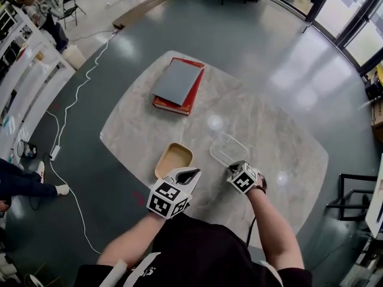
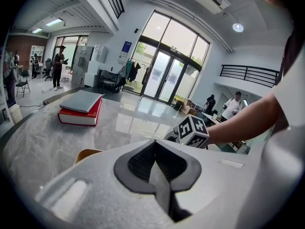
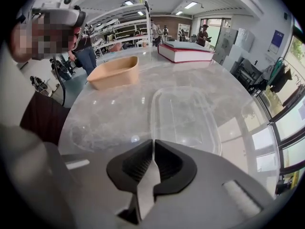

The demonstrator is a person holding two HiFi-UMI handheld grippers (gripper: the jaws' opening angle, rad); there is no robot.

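A person at the near edge of a marble counter (image 1: 287,154) holds two grippers low over it, at lower centre of the head view. The left gripper (image 1: 190,173) has its jaws pressed together with nothing between them; its tip hovers just beside a tan tub (image 1: 173,159) that sits open side up, left of centre. The right gripper (image 1: 232,167) is likewise closed and empty, its jaws meeting in a thin seam in the right gripper view. It points at a clear plastic box (image 1: 229,149) lying flat just ahead of it; whether the tip touches the rim cannot be told. Tub and box lie near each other and apart, each in front of one gripper, which seems to put one within easy reach of each hand. A grey book on a red one (image 1: 178,84) rests well apart in the upper centre, apparently out of the grippers' way. White cables trail across the dark floor (image 1: 90,160) at left.
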